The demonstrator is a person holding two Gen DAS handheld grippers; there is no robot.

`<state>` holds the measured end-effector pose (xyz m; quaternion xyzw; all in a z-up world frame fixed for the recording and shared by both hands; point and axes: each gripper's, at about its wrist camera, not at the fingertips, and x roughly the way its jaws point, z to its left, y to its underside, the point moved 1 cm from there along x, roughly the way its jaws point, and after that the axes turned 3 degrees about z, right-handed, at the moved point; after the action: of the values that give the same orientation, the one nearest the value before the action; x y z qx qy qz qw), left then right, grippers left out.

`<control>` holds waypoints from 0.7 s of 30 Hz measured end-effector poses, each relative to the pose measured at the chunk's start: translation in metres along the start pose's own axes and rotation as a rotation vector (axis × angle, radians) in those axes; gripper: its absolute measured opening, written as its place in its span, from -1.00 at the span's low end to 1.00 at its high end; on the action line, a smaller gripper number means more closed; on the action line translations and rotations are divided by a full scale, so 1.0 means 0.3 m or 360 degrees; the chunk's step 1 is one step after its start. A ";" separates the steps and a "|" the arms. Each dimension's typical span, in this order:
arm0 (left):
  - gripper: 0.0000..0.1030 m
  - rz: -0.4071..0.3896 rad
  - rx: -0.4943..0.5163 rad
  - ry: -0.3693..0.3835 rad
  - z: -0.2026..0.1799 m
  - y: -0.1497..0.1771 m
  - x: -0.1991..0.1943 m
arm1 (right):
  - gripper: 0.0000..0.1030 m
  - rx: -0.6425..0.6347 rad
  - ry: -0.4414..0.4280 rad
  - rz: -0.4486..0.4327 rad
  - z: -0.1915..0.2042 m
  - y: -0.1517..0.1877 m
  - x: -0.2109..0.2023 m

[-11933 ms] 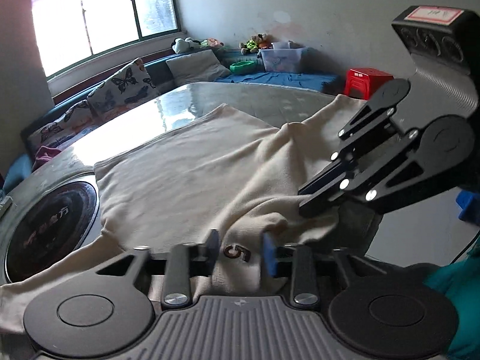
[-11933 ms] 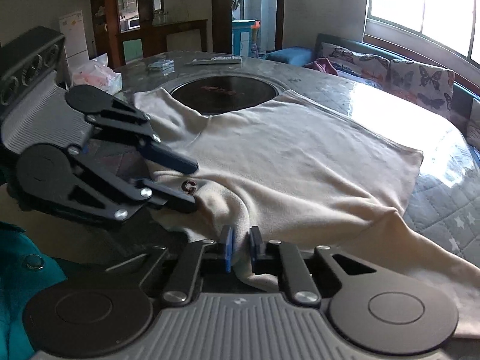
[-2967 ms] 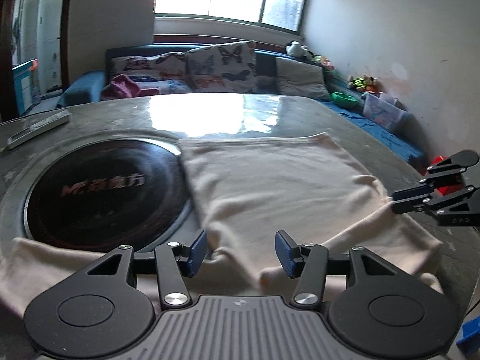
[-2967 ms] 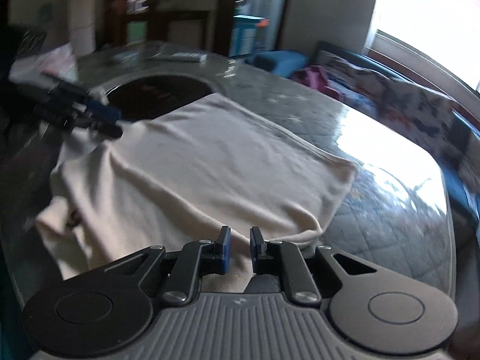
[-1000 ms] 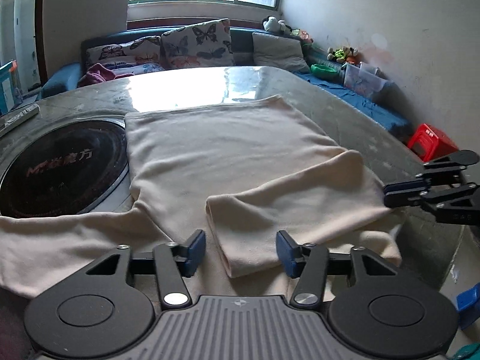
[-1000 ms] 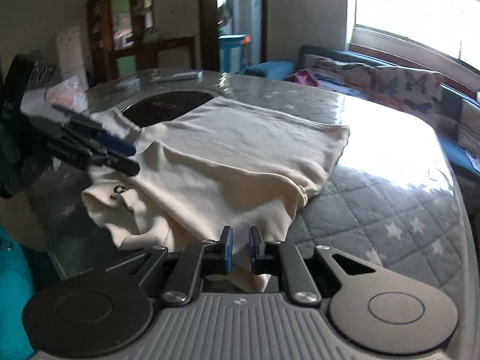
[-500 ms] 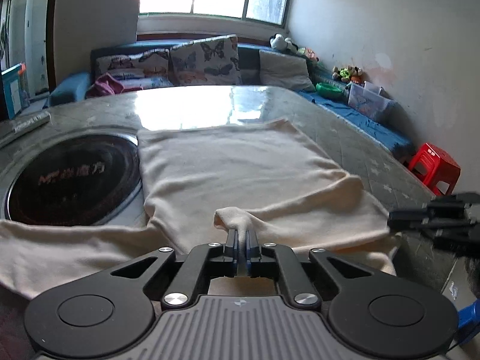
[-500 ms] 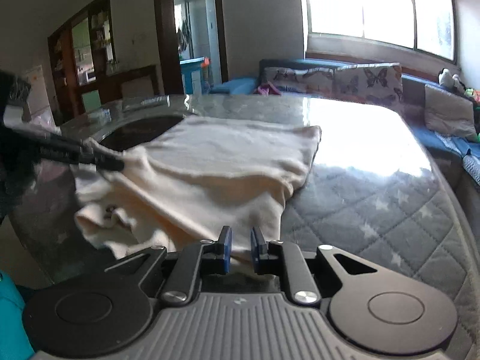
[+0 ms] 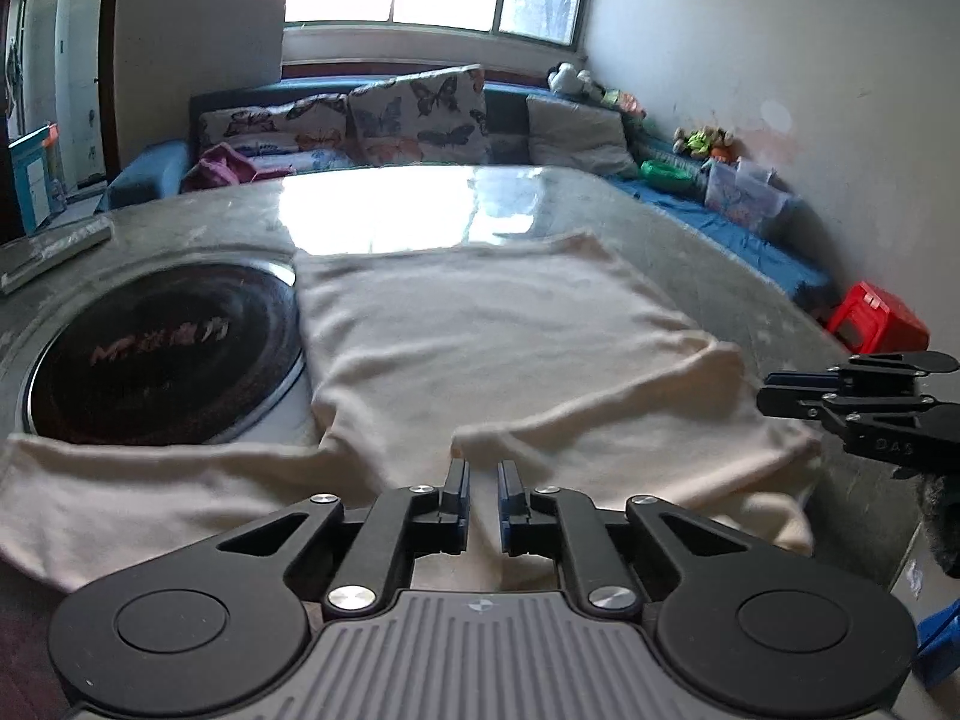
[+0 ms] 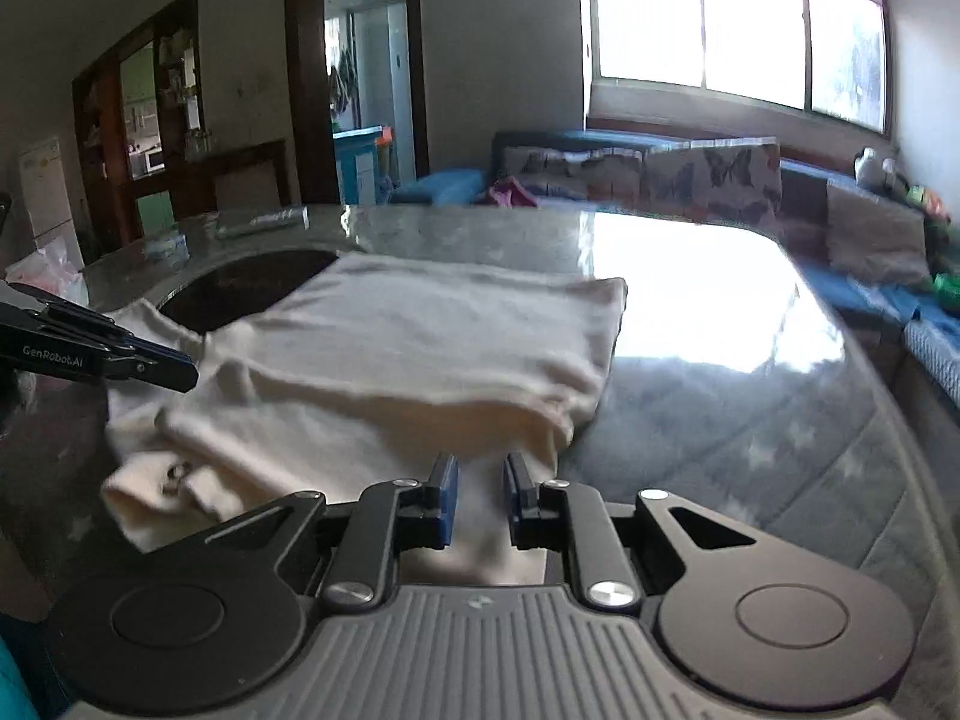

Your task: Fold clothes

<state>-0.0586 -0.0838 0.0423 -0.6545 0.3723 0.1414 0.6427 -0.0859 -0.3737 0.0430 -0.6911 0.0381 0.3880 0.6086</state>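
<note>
The cream top (image 9: 498, 354) lay on the worktop (image 9: 420, 216) with one sleeve folded in and one sticking out, and both the left tongs (image 9: 481, 480) and right tongs (image 10: 478, 477) were slightly apart, holding nothing.

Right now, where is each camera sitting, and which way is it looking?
Left wrist: sits on the left gripper, fingers in front, looks over the cream knit sweater toward the window sofa; the right gripper pokes in.
Right wrist: sits on the right gripper, looks over the sweater toward the doorway; the left gripper pokes in.
Both share the sweater, the grey glass-topped table and its black round hotplate.
</note>
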 end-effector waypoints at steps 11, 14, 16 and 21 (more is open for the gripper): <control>-0.79 0.0033 0.0021 0.0063 -0.034 -0.021 0.101 | -0.72 0.0030 0.0064 0.0042 -0.018 -0.021 0.125; -0.79 0.0055 0.0015 0.0052 -0.033 -0.020 0.129 | -0.72 0.0021 0.0064 0.0010 -0.011 -0.034 0.109; -0.79 0.0056 0.0008 0.0052 -0.033 -0.020 0.136 | -0.72 0.0039 0.0071 -0.0004 -0.017 -0.040 0.113; -0.78 0.0048 -0.0012 0.0052 -0.029 -0.015 0.141 | -0.72 0.0060 0.0089 0.0028 -0.028 -0.033 0.140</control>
<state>-0.0294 -0.1054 0.0188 -0.6534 0.3921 0.1419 0.6318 -0.0473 -0.3608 0.0261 -0.6896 0.0686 0.3732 0.6168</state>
